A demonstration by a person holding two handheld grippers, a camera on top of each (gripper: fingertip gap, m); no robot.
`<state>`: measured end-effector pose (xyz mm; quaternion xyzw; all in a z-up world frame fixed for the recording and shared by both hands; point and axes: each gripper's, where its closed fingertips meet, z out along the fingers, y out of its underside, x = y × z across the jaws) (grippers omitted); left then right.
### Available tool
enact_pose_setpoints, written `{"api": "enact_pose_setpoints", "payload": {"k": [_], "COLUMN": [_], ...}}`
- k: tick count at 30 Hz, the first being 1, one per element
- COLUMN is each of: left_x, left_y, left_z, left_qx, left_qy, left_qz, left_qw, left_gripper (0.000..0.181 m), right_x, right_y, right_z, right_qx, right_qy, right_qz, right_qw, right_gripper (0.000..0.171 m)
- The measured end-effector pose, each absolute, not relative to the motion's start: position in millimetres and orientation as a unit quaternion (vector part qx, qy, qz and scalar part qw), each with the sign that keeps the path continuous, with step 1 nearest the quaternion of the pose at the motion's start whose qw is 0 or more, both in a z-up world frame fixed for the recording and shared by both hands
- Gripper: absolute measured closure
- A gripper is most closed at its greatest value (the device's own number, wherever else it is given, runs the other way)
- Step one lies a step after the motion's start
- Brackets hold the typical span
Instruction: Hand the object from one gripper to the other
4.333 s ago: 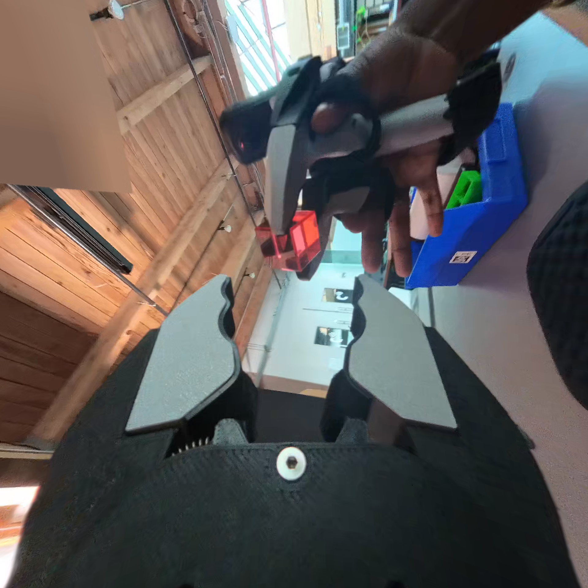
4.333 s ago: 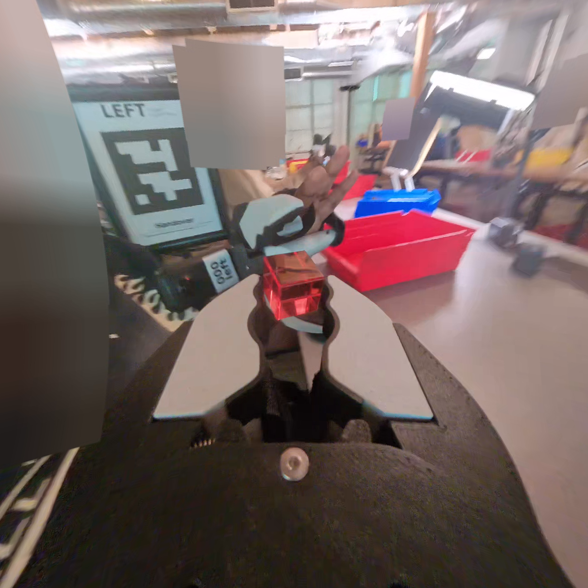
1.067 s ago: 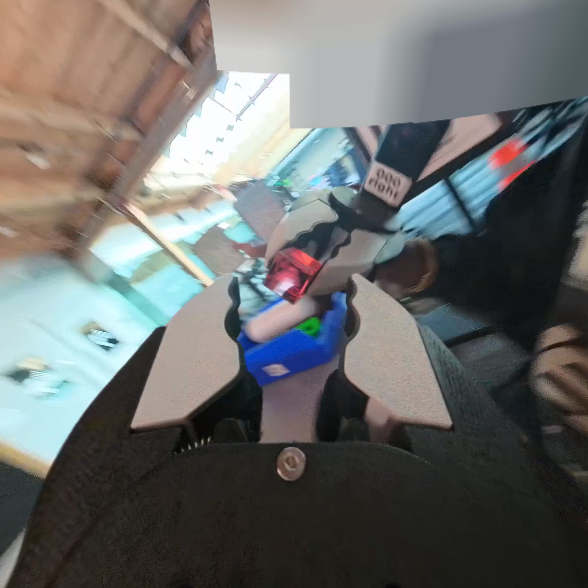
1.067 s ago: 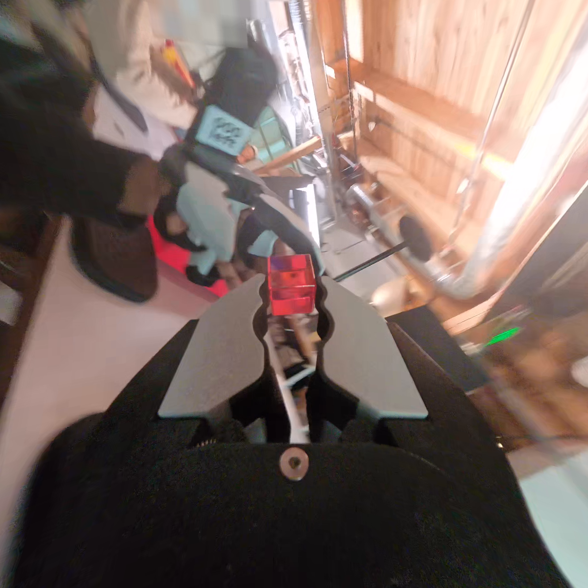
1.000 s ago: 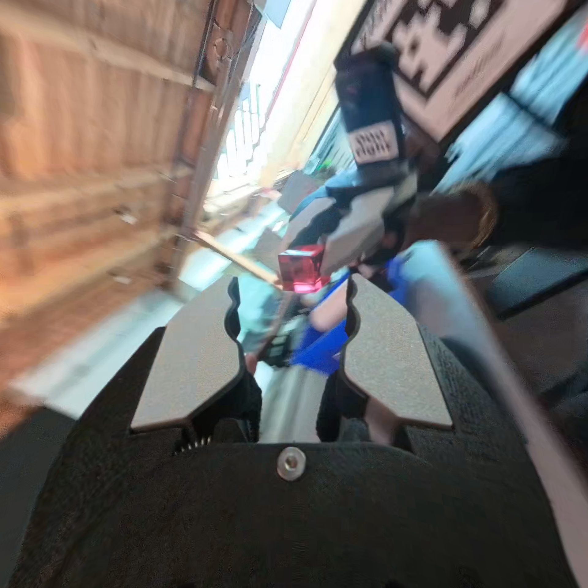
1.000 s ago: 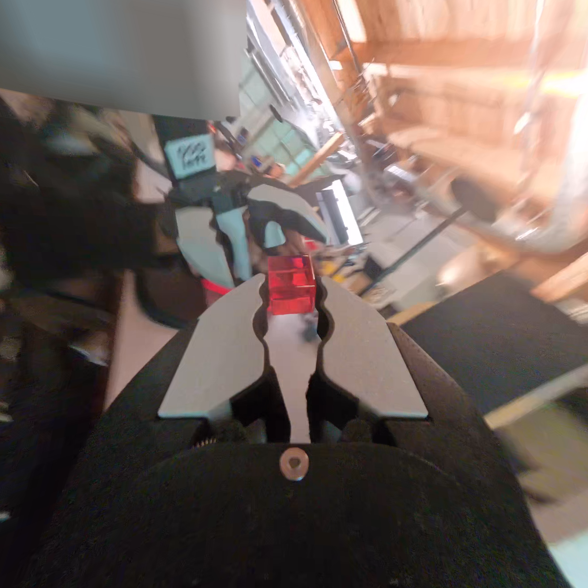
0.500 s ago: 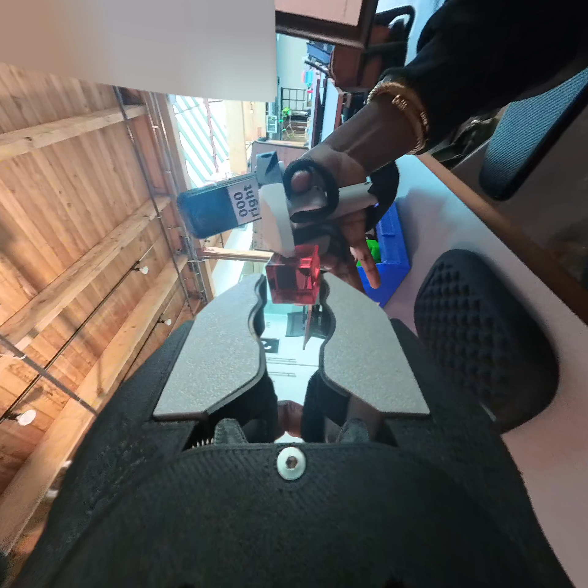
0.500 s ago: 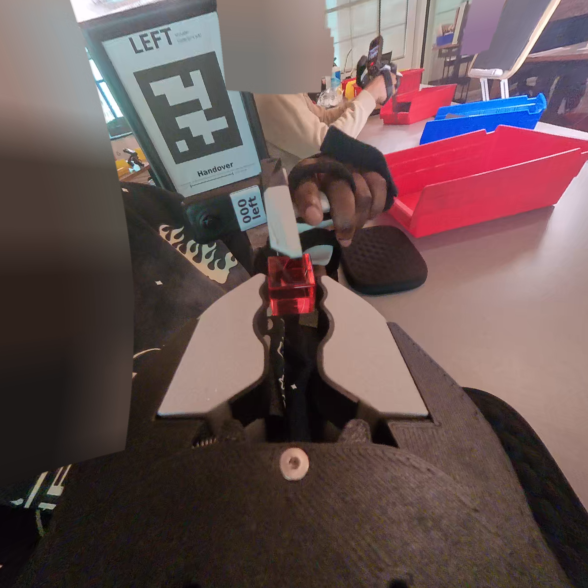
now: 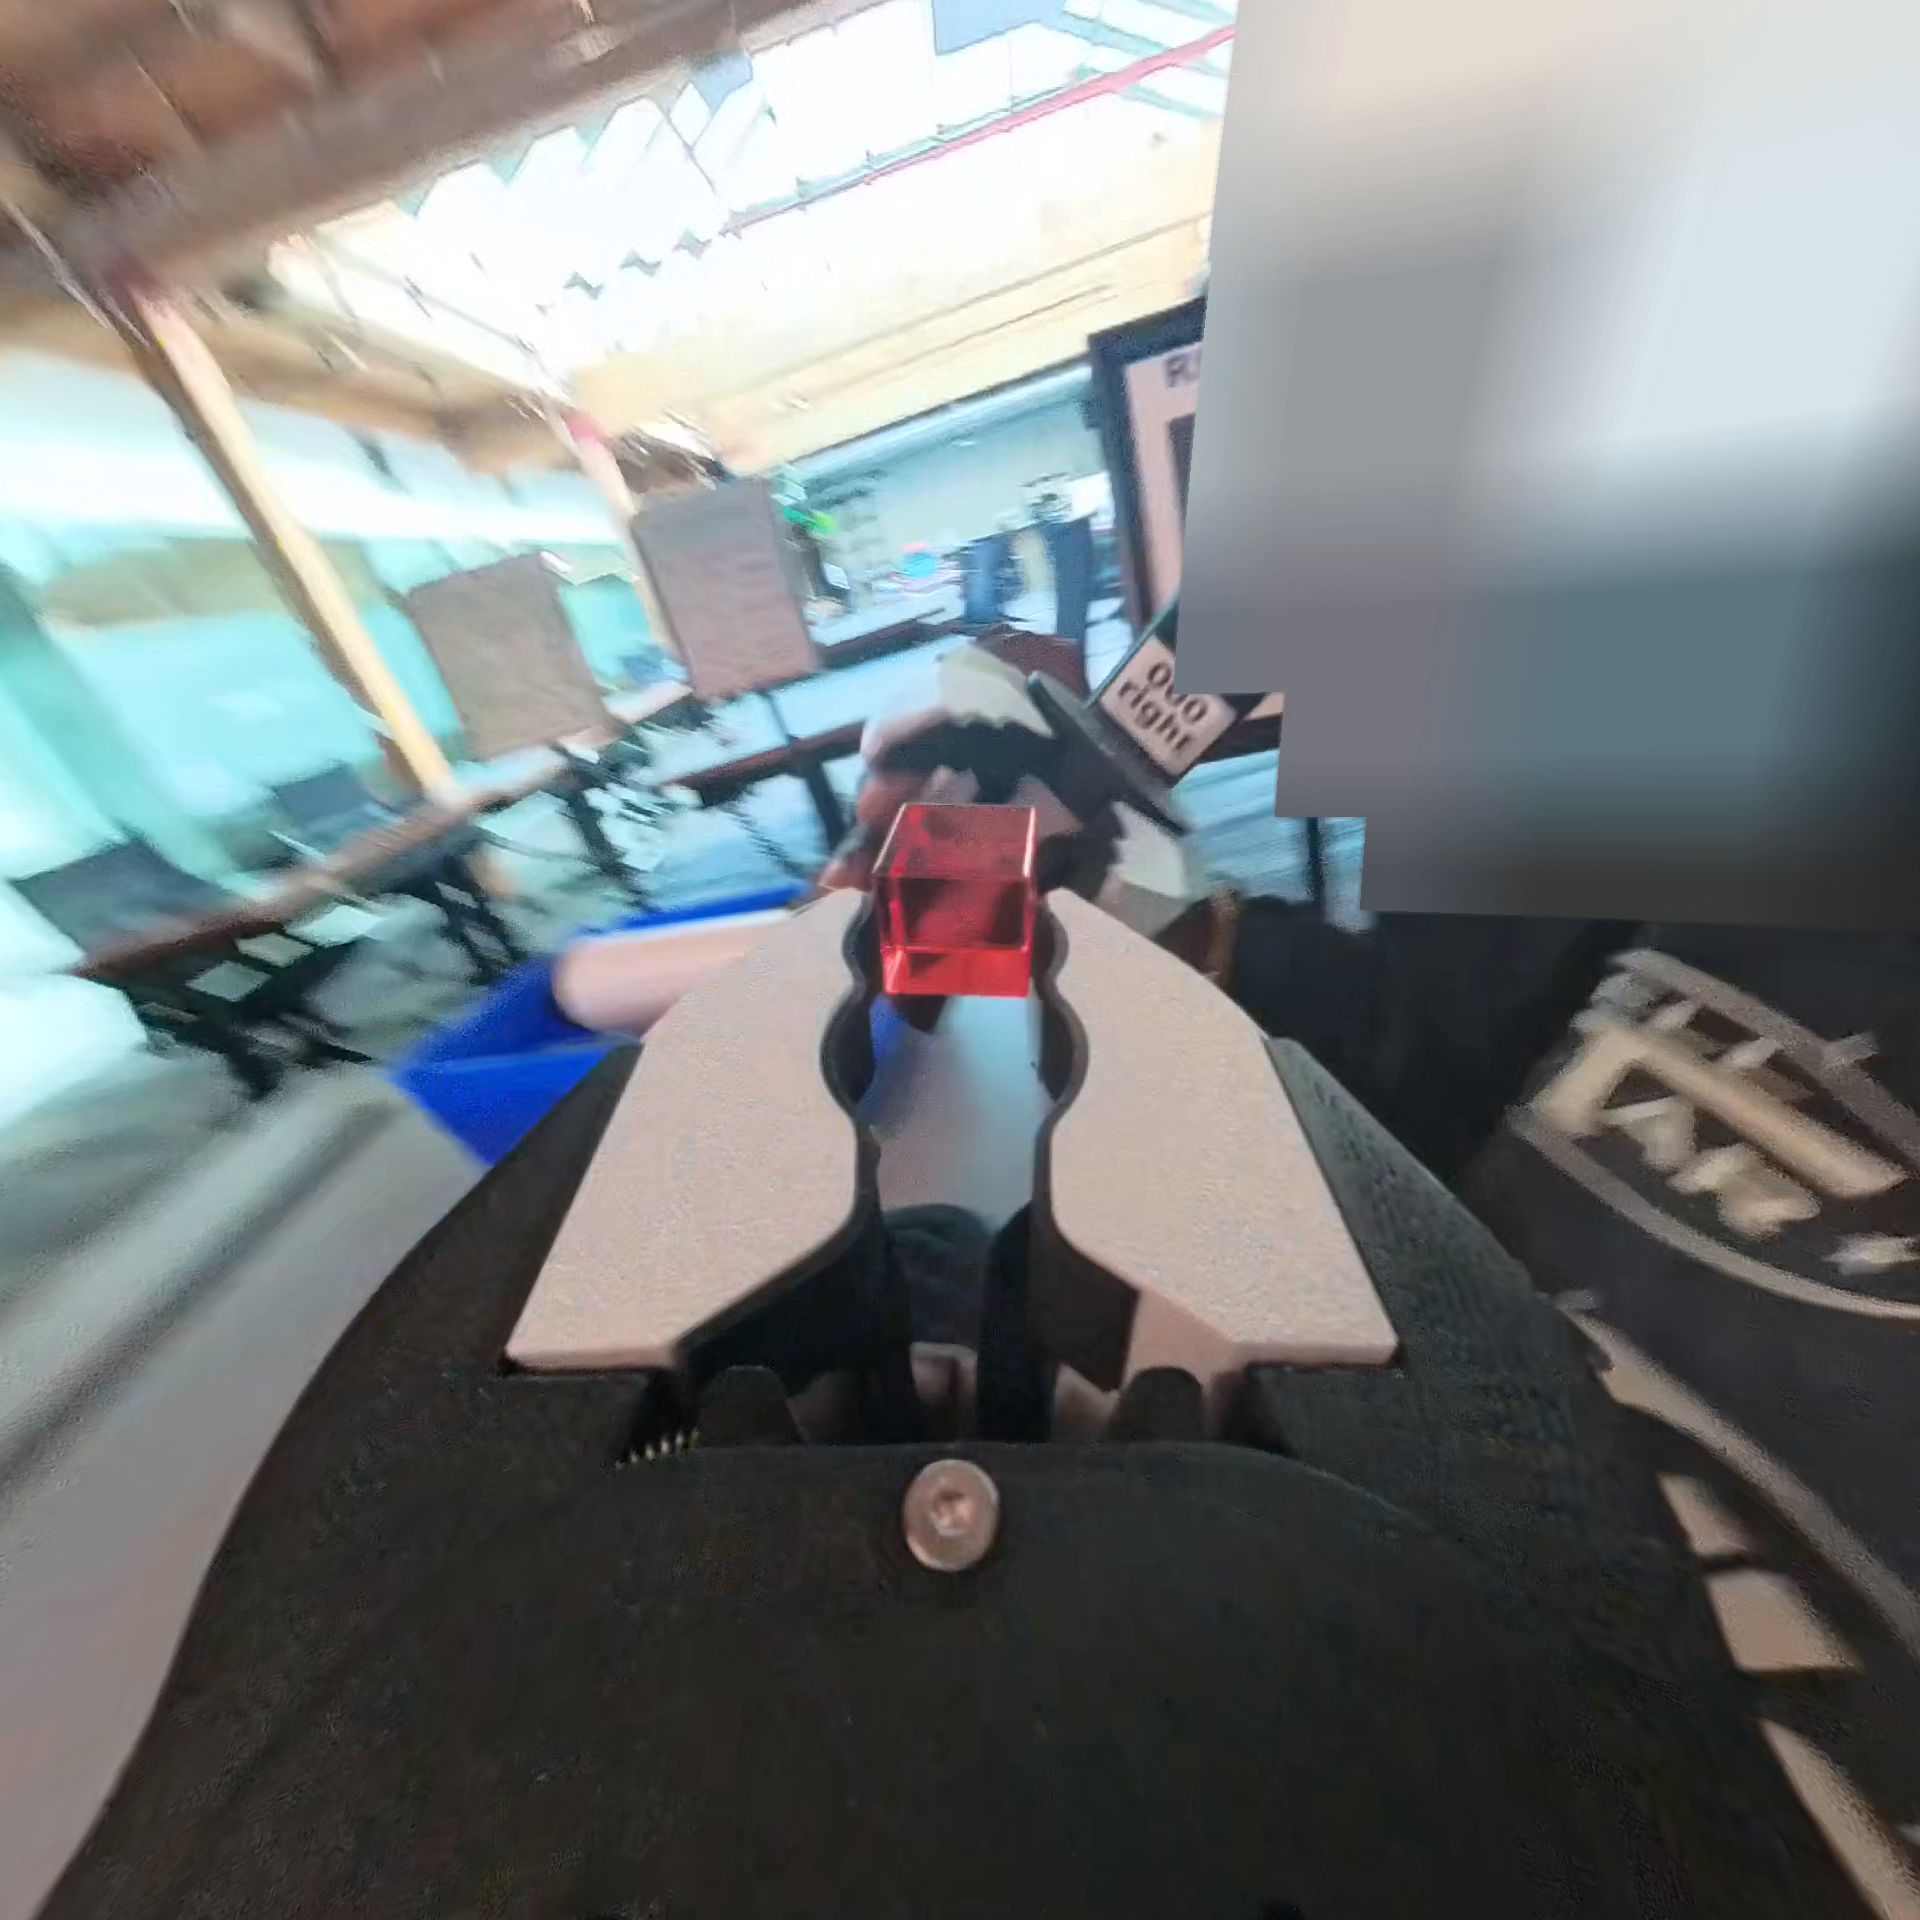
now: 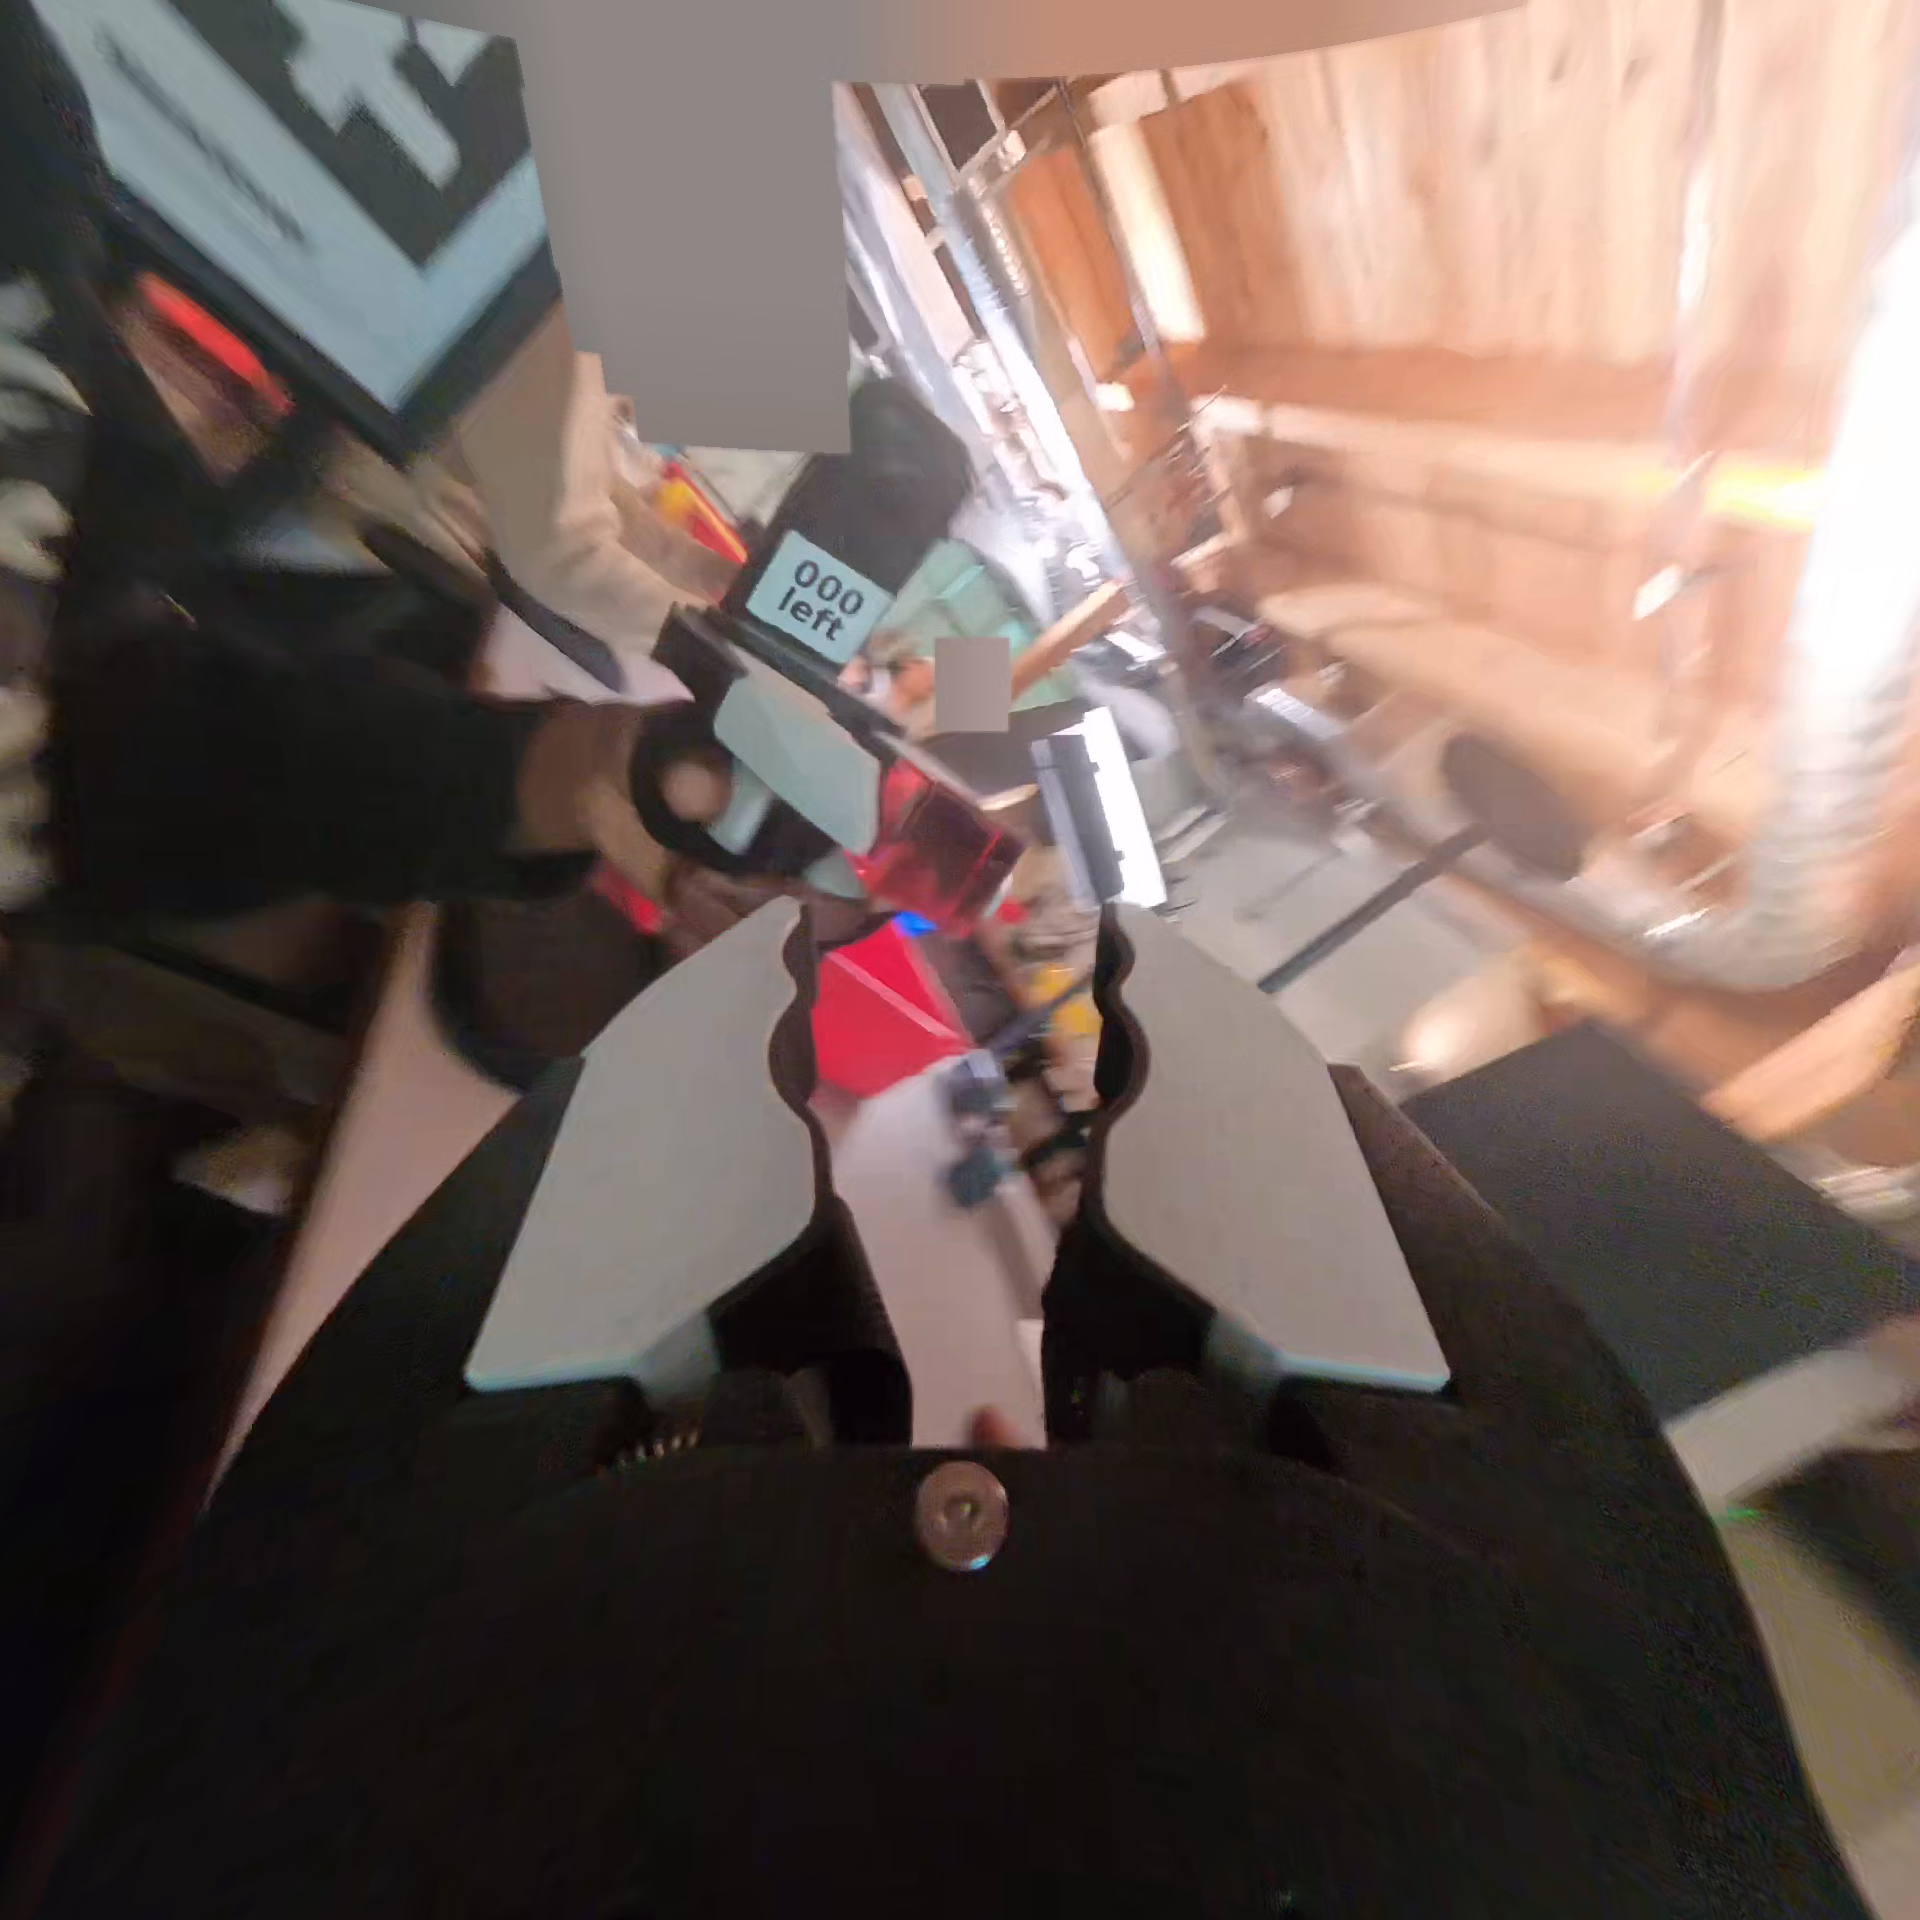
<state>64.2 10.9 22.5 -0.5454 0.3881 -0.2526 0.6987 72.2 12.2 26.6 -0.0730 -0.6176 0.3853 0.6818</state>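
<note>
A clear red cube (image 9: 956, 902) sits clamped between the fingertips of my left gripper (image 9: 954, 935), held up in the air. In the right wrist view the same cube (image 10: 940, 844) shows at the tip of the left gripper (image 10: 894, 831), just above and beyond my right gripper (image 10: 951, 925). My right gripper is open and empty, its jaws well apart. The right gripper (image 9: 1091, 821) shows blurred behind the cube in the left wrist view, held by a gloved hand.
A blue bin (image 9: 499, 1060) lies on the grey table (image 9: 156, 1299) at the left. A red bin (image 10: 883, 1008) shows between my right fingers. A black pad (image 10: 1662, 1174) lies at the right. The person's dark clothing (image 9: 1714, 1195) is close on the right. Both views are motion-blurred.
Both grippers held the cube half a second ago. My right gripper has since opened and drawn back, leaving the cube in my left gripper. Both cameras have swung.
</note>
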Motion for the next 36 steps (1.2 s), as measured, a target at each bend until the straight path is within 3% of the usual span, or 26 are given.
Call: {"api": "enact_pose_setpoints", "payload": {"k": [2,5,11,16,19,22,25,29,32,36], "left_x": [68,71,81,83,81,71,64,64,71,74], "left_y": [7,7,5,2,-4,-8,-13,-13,-8,1], "left_z": [18,15,1,-2,14,32,40,34,19,7], "left_qx": [-0.565,-0.576,-0.6,-0.599,-0.536,-0.439,-0.354,-0.279,-0.281,-0.29], "left_qy": [0.37,0.348,0.362,0.378,0.402,0.436,0.477,0.528,0.563,0.581], "left_qz": [-0.343,-0.41,-0.429,-0.421,-0.386,-0.227,-0.003,0.234,0.266,0.275], "left_qw": [0.653,0.616,0.571,0.567,0.634,0.753,0.805,0.767,0.73,0.709], "left_gripper": [0.154,0.154,0.154,0.154,0.141,0.128,0.127,0.127,0.127,0.137], "right_x": [79,80,67,63,65,69,68,65,66,64], "right_y": [7,-6,-4,-3,-3,3,6,-1,-5,-4], "right_z": [35,26,13,4,8,21,26,14,5,-1], "right_qx": [-0.018,0.031,0.047,0.041,0.016,-0.046,-0.146,-0.285,-0.327,-0.345], "right_qy": [-0.586,-0.601,-0.624,-0.648,-0.653,-0.639,-0.641,-0.643,-0.632,-0.619], "right_qz": [0.328,0.293,0.196,0.16,0.197,0.28,0.426,0.606,0.662,0.683], "right_qw": [0.741,0.743,0.755,0.743,0.732,0.715,0.622,0.372,0.235,0.174], "right_gripper": [0.126,0.129,0.128,0.143,0.144,0.144,0.144,0.143,0.143,0.144]}}
